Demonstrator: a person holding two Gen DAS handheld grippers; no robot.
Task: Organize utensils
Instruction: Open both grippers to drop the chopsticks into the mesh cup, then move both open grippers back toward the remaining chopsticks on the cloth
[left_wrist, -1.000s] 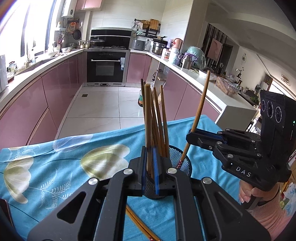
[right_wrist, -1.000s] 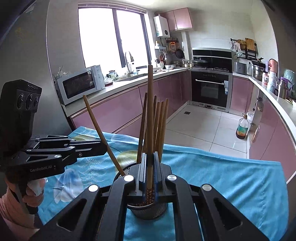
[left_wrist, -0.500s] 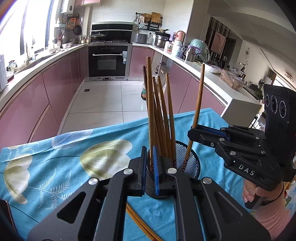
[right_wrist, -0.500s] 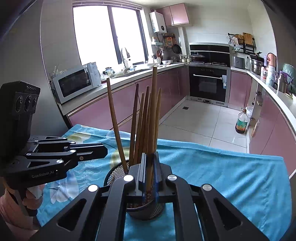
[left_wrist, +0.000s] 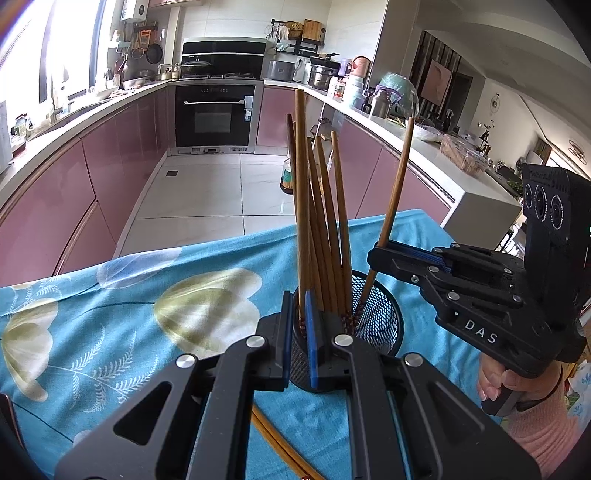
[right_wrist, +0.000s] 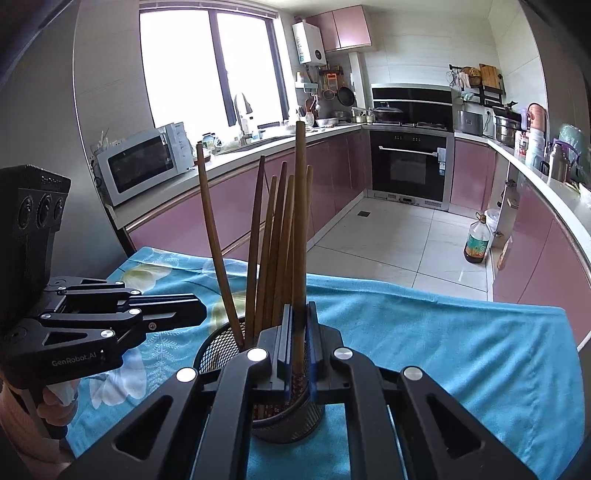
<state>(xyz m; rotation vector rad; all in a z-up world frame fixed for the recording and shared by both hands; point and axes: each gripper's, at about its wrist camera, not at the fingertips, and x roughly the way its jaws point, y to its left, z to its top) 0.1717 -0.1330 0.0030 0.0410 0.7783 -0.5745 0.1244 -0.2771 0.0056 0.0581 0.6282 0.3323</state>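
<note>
Left gripper (left_wrist: 298, 332) clamped, angled downward. Right gripper (right_wrist: 298, 345) likewise clamped, tilted down. Hand (left_wrist: 496, 382) gripped right gripper's handle.

Sunlit kitchen, pink cabinets (right_wrist: 332, 177), tiled floor (left_wrist: 207, 192)

Loose chopsticks (left_wrist: 280, 446): run under the left tongs (left_wrist: 298, 325), cut by the bottom edge. Mesh holder (right_wrist: 221, 350): base hidden behind the right tongs (right_wrist: 298, 343). Chopstick tips inside: unseen.

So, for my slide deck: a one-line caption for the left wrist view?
Both grippers, left gripper and right gripper, each lower a chopstick into the mesh holder on a blue cloth.
</note>
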